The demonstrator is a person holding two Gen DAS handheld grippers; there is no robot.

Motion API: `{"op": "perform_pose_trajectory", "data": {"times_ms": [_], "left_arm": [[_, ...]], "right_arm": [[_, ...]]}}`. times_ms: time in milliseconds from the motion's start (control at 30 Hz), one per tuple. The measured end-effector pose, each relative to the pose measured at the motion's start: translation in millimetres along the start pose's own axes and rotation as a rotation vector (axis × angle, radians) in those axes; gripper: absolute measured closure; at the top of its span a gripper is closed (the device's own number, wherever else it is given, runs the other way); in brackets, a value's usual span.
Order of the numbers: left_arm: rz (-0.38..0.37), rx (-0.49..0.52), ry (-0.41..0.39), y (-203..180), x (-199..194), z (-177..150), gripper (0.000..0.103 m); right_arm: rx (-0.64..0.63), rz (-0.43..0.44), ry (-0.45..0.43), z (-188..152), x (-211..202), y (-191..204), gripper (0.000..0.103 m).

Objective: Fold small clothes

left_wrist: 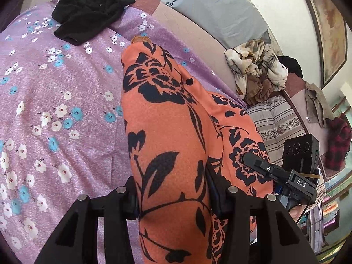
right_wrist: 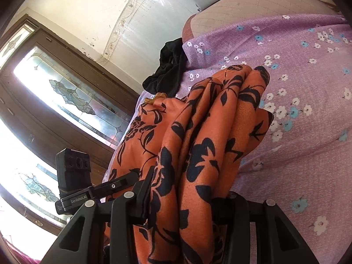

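Above the purple flowered sheet [left_wrist: 55,83] you hold the orange garment [left_wrist: 167,132] bunched and raised, the left gripper [left_wrist: 173,200] and the right gripper [right_wrist: 178,200] each clamped on its cloth. This looks like the lifting step before laying it flat; next you must spread it smoothly. Its edges and shape stay hidden in the folds.

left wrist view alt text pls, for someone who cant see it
The left gripper is shut on an orange garment with a dark floral print, which the right gripper also holds. Beneath is a purple flowered sheet, with a black garment lying at its far edge.
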State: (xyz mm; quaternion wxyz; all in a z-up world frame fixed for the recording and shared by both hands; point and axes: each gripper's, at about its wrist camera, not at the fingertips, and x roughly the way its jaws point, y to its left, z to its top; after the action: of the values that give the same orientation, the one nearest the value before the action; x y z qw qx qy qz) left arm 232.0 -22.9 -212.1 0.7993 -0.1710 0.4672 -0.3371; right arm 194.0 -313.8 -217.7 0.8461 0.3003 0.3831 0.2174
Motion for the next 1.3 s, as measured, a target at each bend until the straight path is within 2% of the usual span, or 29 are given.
{"op": "perform_pose_trajectory", "data": {"times_ms": [467,700,1067,1300], "left_arm": [[0.030,-0.007,0.006,3.6,-16.0,-24.5,0.054],[0.065,0.007,0.027,4.5,-8.8,-34.9,0.054],[0.107,0.032,0.008,3.0,3.1,-30.2,0.054],[0.166,-0.007,0.073,21.1,26.6,-32.6,0.054]], "right_arm": [[-0.008,-0.025,0.001,-28.3,6.6,21.4,0.060],[-0.015,-0.059,0.000,-43.3,8.9,16.5,0.060],[0.023,-0.046,-0.059,-55.3,5.1,-0.6,0.060],[0.056,-0.102,-0.024,-62.9,26.9,-17.6,0.060]]}}
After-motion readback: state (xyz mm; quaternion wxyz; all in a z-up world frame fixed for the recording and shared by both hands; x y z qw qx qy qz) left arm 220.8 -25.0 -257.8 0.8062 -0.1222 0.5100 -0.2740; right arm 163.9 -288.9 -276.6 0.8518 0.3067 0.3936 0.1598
